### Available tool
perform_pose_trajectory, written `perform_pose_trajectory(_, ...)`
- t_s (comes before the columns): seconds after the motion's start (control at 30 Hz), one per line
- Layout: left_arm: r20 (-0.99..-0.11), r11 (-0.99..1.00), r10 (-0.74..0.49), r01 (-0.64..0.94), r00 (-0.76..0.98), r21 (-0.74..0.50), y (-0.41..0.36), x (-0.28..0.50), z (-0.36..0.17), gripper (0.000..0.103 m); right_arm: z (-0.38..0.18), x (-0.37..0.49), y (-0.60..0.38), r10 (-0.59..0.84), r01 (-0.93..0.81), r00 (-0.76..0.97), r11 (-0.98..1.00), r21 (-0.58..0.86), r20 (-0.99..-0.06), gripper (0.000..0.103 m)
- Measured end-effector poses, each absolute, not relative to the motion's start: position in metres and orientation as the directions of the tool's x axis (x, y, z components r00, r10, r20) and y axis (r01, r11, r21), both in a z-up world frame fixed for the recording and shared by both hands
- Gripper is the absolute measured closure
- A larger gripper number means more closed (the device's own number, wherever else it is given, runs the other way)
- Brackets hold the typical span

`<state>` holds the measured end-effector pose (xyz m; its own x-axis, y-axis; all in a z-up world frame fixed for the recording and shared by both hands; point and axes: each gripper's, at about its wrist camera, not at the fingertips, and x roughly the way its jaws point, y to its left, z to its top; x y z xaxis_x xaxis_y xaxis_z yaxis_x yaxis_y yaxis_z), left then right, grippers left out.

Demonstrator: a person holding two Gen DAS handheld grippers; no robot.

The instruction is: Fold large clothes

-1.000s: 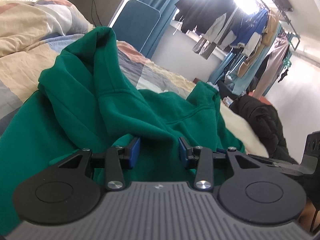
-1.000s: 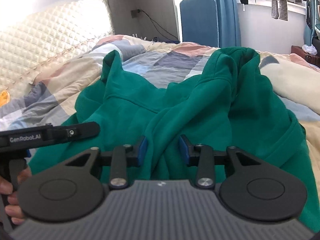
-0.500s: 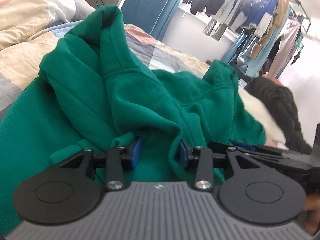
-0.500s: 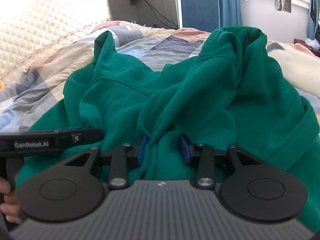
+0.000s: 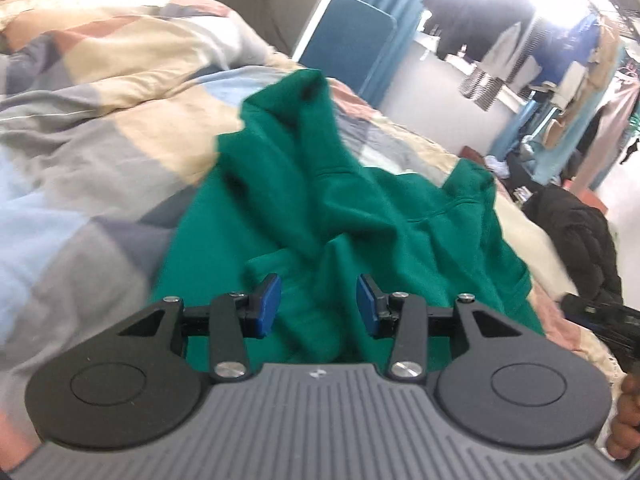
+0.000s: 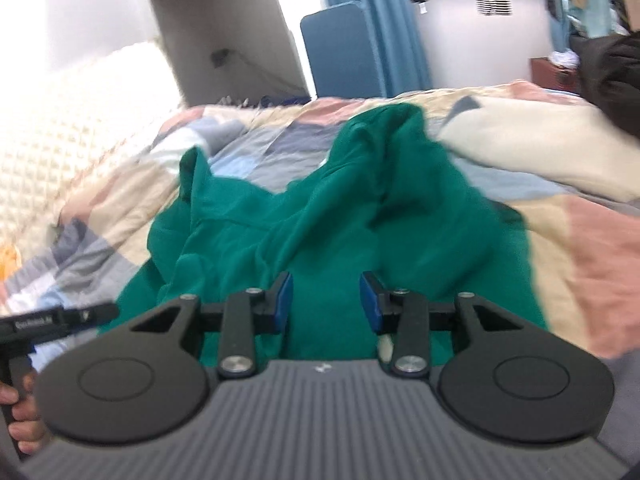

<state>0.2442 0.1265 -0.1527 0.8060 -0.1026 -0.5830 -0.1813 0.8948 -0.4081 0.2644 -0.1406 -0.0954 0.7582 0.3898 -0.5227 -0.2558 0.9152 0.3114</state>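
Patchwork quilt (image 5: 100, 152) bearing a crumpled green hoodie (image 5: 360, 216), seemingly soft, thick and limp, best pinched at hem or shoulder seams; left gripper (image 5: 318, 304) and right gripper (image 6: 326, 300) both gape, holding nothing.

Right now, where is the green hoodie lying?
The green hoodie lies crumpled on the patchwork quilt, straight ahead in both wrist views, beneath the open left gripper and right gripper.

Bed with patchwork quilt (image 5: 100, 128); crumpled green hoodie (image 5: 360, 216) lies directly on the quilt, black jacket (image 5: 576, 232) beyond the hoodie
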Motion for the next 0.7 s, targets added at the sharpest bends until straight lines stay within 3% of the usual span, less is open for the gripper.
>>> perform_pose_trajectory(0.23, -0.629, 0.894, -0.050, -0.246, 0.776, -0.374, 0.140, 0.217, -0.144, 0.052, -0.099, 0.248, -0.190, 0.298, -0.073, 0.753, 0.924, 0.376, -0.586, 0.059)
perform_pose_trajectory(0.33, -0.643, 0.887, -0.026, -0.279, 0.765, -0.367, 0.145, 0.211, -0.145, 0.048, -0.113, 0.251, -0.210, 0.273, 0.024, 0.720, 0.909, 0.417, -0.637, 0.045)
perform_pose_trajectory(0.4, -0.652, 0.870, -0.011, -0.315, 0.758, -0.380, 0.152, 0.208, -0.148, 0.046, -0.123, 0.254, -0.222, 0.281, 0.080, 0.695, 0.884, 0.460, -0.662, 0.025)
perform_pose_trajectory(0.43, -0.653, 0.857, -0.001, -0.336, 0.758, -0.391, 0.156, 0.206, -0.150, 0.046, -0.129, 0.256, -0.227, 0.278, 0.115, 0.686, 0.871, 0.478, -0.672, 0.022)
perform_pose_trajectory(0.7, -0.629, 0.726, 0.091, -0.483, 0.772, -0.489, 0.191, 0.189, -0.154, 0.040, -0.158, 0.267, -0.258, 0.116, 0.401, 0.636, 0.795, 0.456, -0.763, 0.021)
